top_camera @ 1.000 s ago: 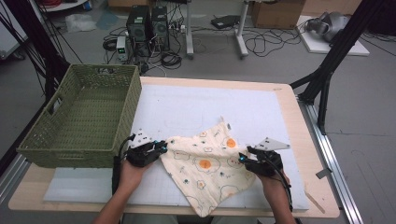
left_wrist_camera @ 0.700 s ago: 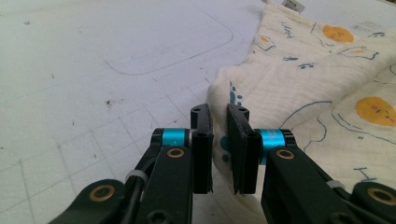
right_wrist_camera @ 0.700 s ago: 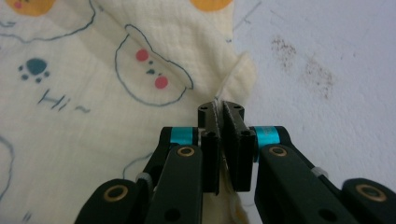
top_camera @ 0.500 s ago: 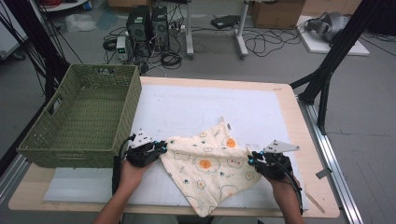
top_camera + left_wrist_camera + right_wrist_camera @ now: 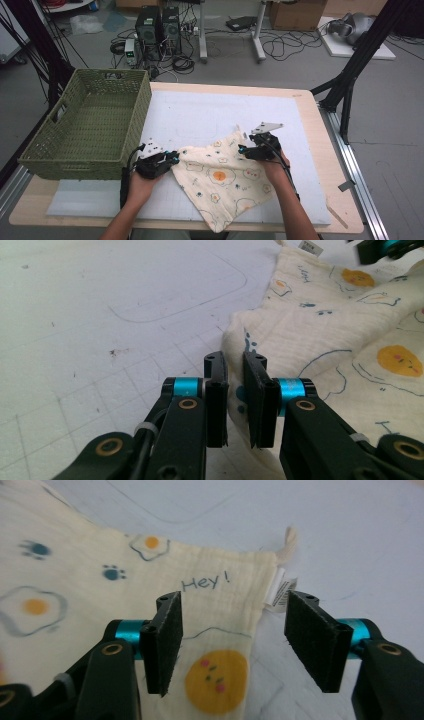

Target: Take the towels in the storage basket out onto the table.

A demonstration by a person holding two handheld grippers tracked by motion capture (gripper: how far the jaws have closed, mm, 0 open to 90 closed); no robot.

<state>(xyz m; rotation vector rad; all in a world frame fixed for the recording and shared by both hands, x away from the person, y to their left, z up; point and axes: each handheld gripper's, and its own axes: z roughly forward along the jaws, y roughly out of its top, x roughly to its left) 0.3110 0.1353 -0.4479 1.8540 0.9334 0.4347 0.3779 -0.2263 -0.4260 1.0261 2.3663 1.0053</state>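
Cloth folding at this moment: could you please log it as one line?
left gripper: shut on cloth edge | right gripper: open, jaws just opening, over cloth corner | basket: left

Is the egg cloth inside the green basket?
No, the cloth lies spread on the white mat, beside the basket.

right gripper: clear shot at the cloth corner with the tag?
Probably yes. The right gripper has just been opening, hovers by the cloth corner, and nothing lies between its jaws and the white tag.

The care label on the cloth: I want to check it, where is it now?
In the right gripper view, the care label hangs off the cloth's far corner, beside the knotted tassel.
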